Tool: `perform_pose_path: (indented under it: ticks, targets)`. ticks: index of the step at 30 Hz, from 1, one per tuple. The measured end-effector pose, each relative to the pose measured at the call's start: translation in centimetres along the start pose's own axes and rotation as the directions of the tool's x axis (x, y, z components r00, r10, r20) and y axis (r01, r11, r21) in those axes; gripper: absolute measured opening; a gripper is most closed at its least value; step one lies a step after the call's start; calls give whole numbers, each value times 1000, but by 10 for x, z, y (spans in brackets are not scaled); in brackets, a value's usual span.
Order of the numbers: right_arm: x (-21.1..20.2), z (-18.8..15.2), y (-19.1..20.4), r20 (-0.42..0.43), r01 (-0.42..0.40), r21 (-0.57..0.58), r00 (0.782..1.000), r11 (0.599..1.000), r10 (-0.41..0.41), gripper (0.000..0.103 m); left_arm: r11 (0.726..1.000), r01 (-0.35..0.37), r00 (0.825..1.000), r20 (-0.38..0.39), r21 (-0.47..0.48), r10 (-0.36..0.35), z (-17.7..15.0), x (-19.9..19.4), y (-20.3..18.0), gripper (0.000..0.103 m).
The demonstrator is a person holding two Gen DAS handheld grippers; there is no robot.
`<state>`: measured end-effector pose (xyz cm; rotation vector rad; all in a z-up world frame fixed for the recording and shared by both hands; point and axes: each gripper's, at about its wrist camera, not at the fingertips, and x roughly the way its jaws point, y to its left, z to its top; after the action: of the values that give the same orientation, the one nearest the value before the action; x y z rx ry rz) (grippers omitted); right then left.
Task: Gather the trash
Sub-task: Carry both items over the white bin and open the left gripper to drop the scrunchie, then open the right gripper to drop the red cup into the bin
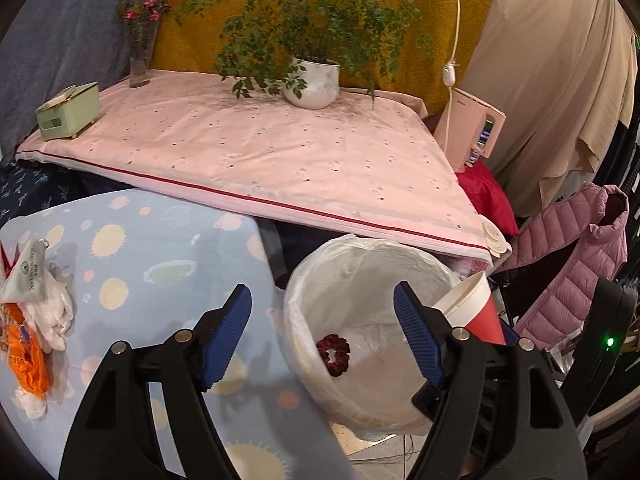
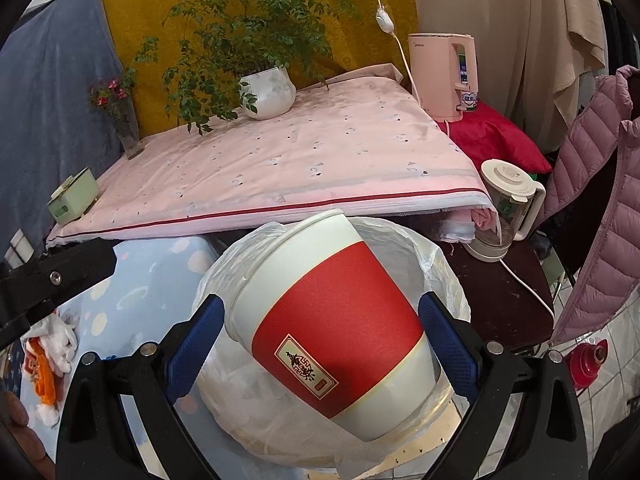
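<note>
Blue pads of the right tool (image 2: 322,344) pinch a red-and-white paper cup (image 2: 340,332), tilted over the lined bin (image 2: 448,280) just beyond, likely for dropping. Left tool (image 1: 322,336) gapes wide, empty, above the bin; a scrunchie (image 1: 333,354) lies inside. More wrappers (image 1: 32,312) remain left of it on the surface.

potted plant (image 1: 312,84) on pink cloth (image 1: 256,152) | flower vase (image 1: 140,60) | green box (image 1: 68,110) | pink kettle (image 2: 442,76)
</note>
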<state>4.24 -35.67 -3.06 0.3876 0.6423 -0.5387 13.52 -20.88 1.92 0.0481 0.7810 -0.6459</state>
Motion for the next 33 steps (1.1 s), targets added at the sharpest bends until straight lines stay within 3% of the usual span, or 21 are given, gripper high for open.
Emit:
perform_pose_path:
  ticks: [9, 17, 27, 33]
  targets:
    - [-3, 1, 13, 7, 11, -30, 1000, 999, -11, 94, 997, -65, 998, 8, -50, 65, -15, -16, 36, 71]
    - [-18, -8, 41, 7, -32, -73, 999, 997, 32, 94, 983, -134, 991, -2, -125, 135, -34, -33, 82, 71]
    - [-26, -32, 94, -45, -119, -136, 993, 984, 113, 94, 948, -254, 967, -46, -191, 249, -67, -52, 144, 72]
    - [-30, -50, 126, -82, -172, -164, 984, 971, 161, 94, 916, -321, 947, -69, -241, 314, -86, -66, 181, 81]
